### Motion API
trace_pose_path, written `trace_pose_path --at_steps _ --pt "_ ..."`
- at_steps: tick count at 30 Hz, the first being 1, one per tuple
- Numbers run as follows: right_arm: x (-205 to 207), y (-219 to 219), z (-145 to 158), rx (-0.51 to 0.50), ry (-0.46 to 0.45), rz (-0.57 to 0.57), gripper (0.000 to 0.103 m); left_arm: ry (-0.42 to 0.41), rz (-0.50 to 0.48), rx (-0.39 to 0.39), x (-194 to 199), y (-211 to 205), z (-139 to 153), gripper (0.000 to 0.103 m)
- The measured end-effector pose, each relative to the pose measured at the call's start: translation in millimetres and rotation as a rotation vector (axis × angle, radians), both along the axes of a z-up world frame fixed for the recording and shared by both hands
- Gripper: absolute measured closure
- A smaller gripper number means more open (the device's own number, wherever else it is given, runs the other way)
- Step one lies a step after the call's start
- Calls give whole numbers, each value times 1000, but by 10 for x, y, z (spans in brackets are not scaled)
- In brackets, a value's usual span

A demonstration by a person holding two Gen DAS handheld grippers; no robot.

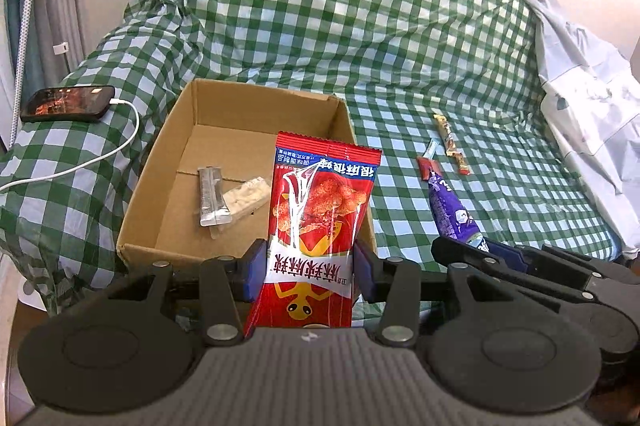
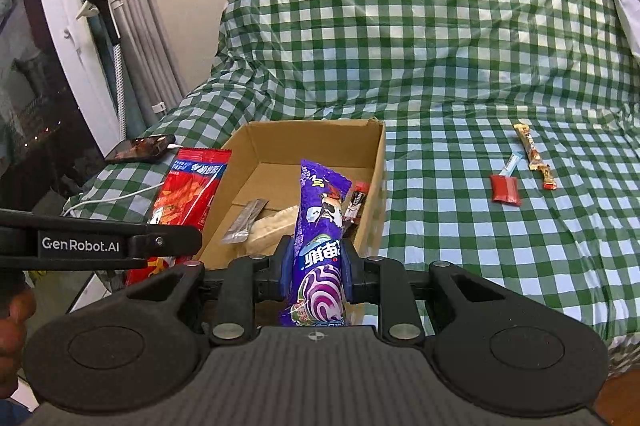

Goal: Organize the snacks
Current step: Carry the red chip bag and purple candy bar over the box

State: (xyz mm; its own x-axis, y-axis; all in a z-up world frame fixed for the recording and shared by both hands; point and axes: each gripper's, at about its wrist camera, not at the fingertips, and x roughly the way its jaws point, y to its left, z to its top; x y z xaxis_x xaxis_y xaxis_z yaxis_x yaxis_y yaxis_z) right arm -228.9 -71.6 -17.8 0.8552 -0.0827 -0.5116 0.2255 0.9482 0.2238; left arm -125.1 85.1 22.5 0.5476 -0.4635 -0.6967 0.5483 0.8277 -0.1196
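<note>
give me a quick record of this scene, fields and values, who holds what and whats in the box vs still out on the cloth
left gripper: shut on red snack packet
right gripper: shut on purple snack packet
cardboard box: open, on the green checked cloth
in box: silver sachet, pale bar
still on cloth: small red packet, thin blue stick, gold-brown bar
left of box: phone on a white cable

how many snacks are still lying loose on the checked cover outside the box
3, all right of the cardboard box: a small red packet, a thin pale blue stick just behind it, and a long gold bar farther right. More may lie out of view.
</note>
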Motion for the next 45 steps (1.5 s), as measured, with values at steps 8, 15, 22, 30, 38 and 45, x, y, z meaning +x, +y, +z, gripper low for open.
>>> trace_pose_path --at_steps 8,15,22,30,38,45 --pt "-22 125 66 -40 -7 11 78 -2 12 -24 -53 138 15 53" --pt "-38 170 91 -59 -8 13 78 -3 6 -39 -68 195 18 53" --pt "-32 220 99 -75 -5 22 78 -5 8 -48 -77 229 26 53" --pt "-21 239 106 -79 -2 22 78 -4 7 -48 -77 228 19 53" --pt "-24 238 68 -78 8 27 78 2 6 -46 -66 225 1 53" --pt "51 218 44 -79 23 31 78 9 6 -44 -51 215 -27 53"
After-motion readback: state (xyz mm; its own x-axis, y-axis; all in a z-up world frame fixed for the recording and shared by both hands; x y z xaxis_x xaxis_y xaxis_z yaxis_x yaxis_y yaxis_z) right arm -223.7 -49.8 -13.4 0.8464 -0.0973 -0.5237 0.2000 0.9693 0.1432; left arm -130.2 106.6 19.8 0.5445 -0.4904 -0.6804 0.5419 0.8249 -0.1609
